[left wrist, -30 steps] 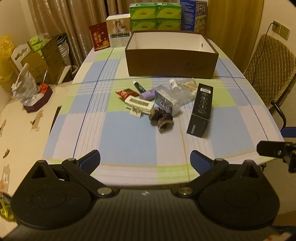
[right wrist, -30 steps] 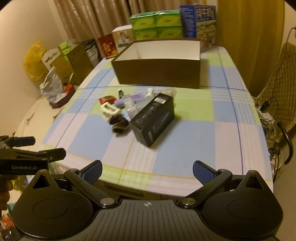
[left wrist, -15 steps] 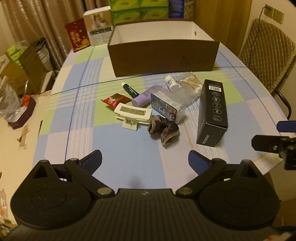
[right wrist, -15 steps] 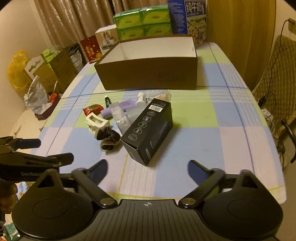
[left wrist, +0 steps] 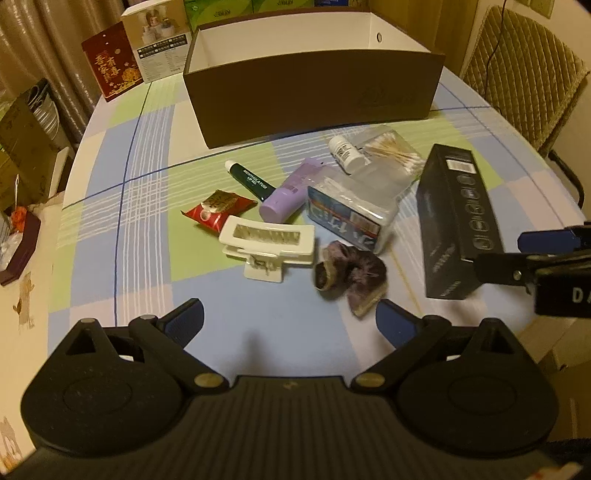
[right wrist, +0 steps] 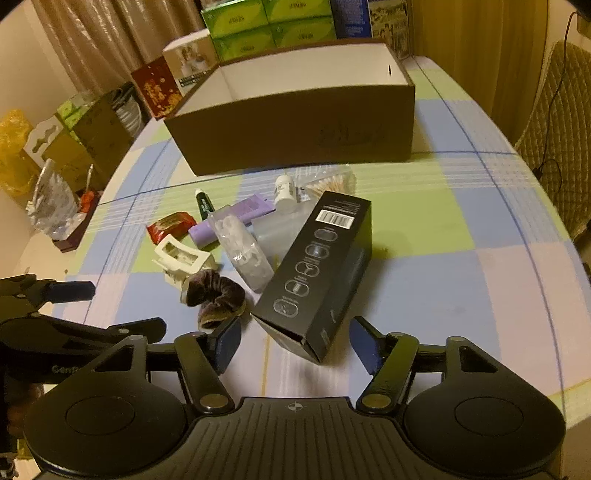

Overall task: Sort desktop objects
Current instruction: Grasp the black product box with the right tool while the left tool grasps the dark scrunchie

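A brown open cardboard box stands at the back of the checked table. In front of it lie a black carton, a white hair claw, a purple scrunchie, a purple tube, a green lip gel stick, a red sachet, a clear plastic box, a small white bottle and cotton swabs. My left gripper is open, just short of the claw and scrunchie. My right gripper is open, its jaws either side of the carton's near end.
Green tissue packs, a red card and a white box stand behind the brown box. A chair is at the right. Boxes and bags sit on the left beside the table.
Both grippers have moved forward toward the pile. The right gripper's jaws have narrowed and now flank the black carton's near end.
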`<action>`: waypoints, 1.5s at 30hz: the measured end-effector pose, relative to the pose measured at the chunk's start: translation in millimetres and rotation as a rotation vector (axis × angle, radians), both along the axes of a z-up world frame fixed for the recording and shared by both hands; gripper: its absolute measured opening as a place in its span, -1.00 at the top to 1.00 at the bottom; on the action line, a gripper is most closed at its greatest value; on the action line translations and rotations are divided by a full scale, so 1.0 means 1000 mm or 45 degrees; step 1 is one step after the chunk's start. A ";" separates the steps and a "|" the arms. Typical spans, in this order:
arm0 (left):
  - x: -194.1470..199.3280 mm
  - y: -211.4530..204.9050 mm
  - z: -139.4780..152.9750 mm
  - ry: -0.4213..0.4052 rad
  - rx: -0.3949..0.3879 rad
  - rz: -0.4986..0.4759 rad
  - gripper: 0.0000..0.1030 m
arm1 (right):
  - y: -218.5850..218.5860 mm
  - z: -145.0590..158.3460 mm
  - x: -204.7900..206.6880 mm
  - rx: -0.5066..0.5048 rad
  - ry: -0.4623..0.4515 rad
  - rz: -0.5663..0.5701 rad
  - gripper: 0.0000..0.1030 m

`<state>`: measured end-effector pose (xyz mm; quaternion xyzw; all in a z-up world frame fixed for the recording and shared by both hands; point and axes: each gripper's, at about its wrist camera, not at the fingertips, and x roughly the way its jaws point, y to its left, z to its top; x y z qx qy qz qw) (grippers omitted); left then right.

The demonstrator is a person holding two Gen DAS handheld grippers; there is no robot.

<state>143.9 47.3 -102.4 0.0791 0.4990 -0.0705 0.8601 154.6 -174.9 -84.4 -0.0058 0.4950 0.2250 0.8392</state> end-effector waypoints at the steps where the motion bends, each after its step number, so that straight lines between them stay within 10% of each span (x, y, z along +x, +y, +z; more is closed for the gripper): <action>1: 0.003 0.001 -0.001 0.006 0.002 -0.006 -0.91 | 0.004 -0.003 0.003 -0.010 0.004 -0.006 -0.20; 17: 0.022 -0.004 -0.018 0.032 -0.089 -0.268 -0.89 | -0.009 -0.018 0.019 -0.137 -0.020 -0.101 0.22; 27: 0.025 -0.036 -0.036 -0.007 -0.077 -0.417 -0.45 | -0.056 -0.013 0.025 -0.248 -0.037 -0.103 0.22; 40: 0.040 -0.065 -0.058 -0.007 0.060 -0.237 0.32 | -0.104 -0.013 0.054 -0.208 -0.014 0.063 0.19; 45: 0.036 -0.064 -0.056 0.002 0.070 -0.117 0.53 | -0.102 -0.010 0.067 -0.167 -0.082 0.132 -0.27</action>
